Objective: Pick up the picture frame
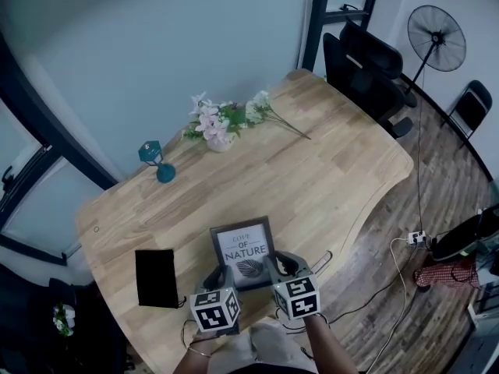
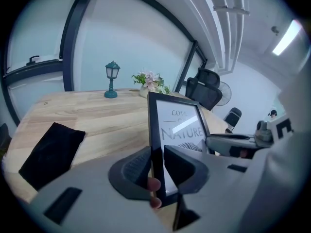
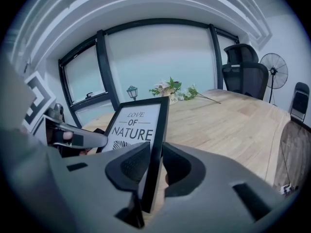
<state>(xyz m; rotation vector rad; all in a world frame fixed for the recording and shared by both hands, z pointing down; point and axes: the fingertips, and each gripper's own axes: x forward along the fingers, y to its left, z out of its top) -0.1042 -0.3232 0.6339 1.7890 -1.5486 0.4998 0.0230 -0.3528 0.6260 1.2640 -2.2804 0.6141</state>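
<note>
left gripper (image 1: 216, 276) pitched downward – clamped on picture frame (image 1: 242, 249) left edge | right gripper (image 1: 278, 264) alongside, pitched downward – clamped on right edge

A pale wooden table (image 1: 312, 178) fills the centre of the head view. A teal lamp-post ornament (image 1: 156, 160) and a vase of flowers (image 1: 218, 123) stand near its upper-left edge, and a black cloth (image 1: 155, 277) lies lower left. Black office chairs (image 1: 366, 72) and a pedestal fan (image 1: 437, 28) occupy the upper right.
</note>
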